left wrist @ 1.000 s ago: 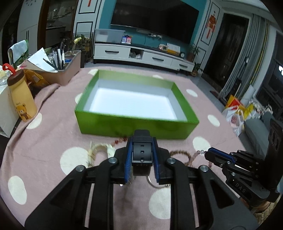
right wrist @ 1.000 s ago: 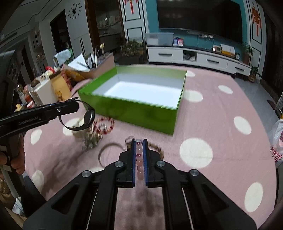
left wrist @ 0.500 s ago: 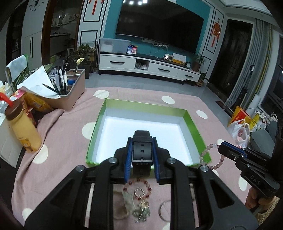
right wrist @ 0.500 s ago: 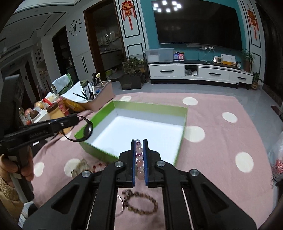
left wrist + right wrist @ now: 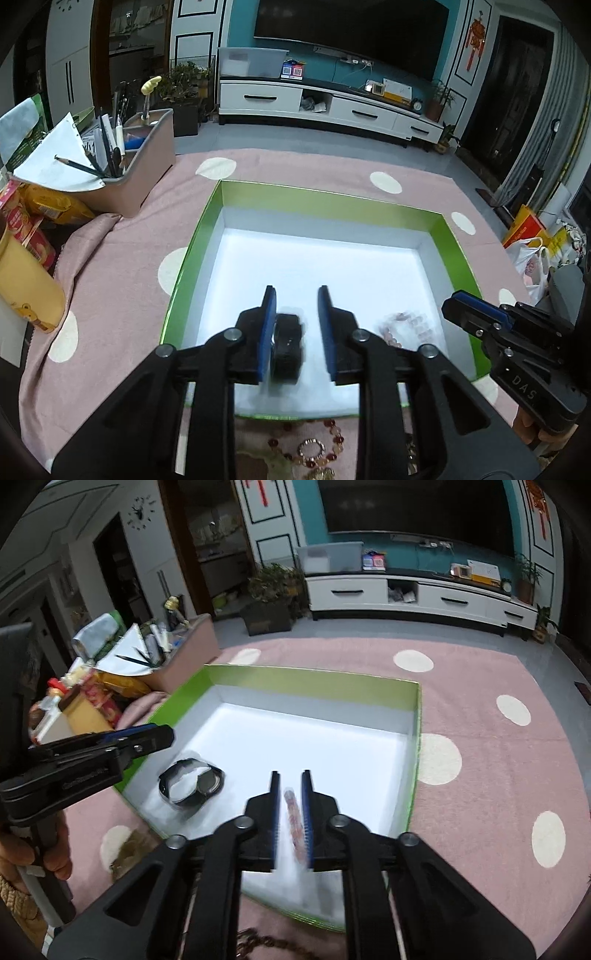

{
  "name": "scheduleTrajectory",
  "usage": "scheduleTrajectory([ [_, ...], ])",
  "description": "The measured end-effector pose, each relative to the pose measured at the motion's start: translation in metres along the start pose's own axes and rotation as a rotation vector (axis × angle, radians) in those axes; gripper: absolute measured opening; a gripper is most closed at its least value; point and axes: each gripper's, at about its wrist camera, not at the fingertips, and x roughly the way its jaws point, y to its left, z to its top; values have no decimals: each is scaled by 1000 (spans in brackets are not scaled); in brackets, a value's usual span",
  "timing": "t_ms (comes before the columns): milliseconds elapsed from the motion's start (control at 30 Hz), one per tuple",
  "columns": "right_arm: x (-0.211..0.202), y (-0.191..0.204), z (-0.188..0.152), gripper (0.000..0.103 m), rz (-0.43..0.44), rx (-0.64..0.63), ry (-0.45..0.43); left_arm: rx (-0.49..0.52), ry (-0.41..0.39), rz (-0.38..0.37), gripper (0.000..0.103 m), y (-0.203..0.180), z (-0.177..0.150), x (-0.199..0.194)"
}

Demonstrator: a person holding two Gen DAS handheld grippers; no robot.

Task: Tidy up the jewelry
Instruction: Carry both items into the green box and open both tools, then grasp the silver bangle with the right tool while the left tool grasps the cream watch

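Both grippers over the green-walled, white-floored cardboard box (image 5: 192, 254). Left gripper (image 5: 296, 325) fingers opening; black-strapped wristwatch (image 5: 192, 784) loose between them, on box floor by near-left corner. Right gripper (image 5: 291, 812) fingers opening; pink bead bracelet (image 5: 293, 819) blurred between them, near front edge.

Pink polka-dot tablecloth (image 5: 122, 258) – beige organizer (image 5: 142, 173) with pencils and paper at far left, yellow bottle (image 5: 26, 291) near it. Background: white TV cabinet (image 5: 328, 107), wall TV (image 5: 351, 35), wall clock (image 5: 141, 512).
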Motion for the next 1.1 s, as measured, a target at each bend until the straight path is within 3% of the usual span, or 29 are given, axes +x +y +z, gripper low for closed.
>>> scheduleTrajectory([
  [133, -9, -12, -2, 46, -17, 50, -28, 17, -26, 4, 56, 0, -1, -7],
  [200, -21, -21, -6, 48, -18, 80, -50, 16, -40, 17, 64, 2, -2, -15],
  [300, -35, -31, -12, 48, -19, 110, -59, 6, -57, 20, 68, 8, -6, -28],
  [667, -79, -41, -50, 49, -12, 157, -53, -63, -99, 42, 70, 42, -46, -88],
  [1100, -101, -10, -98, 49, 50, 125, 32, -64, -40, 58, 70, 56, -123, -120],
])
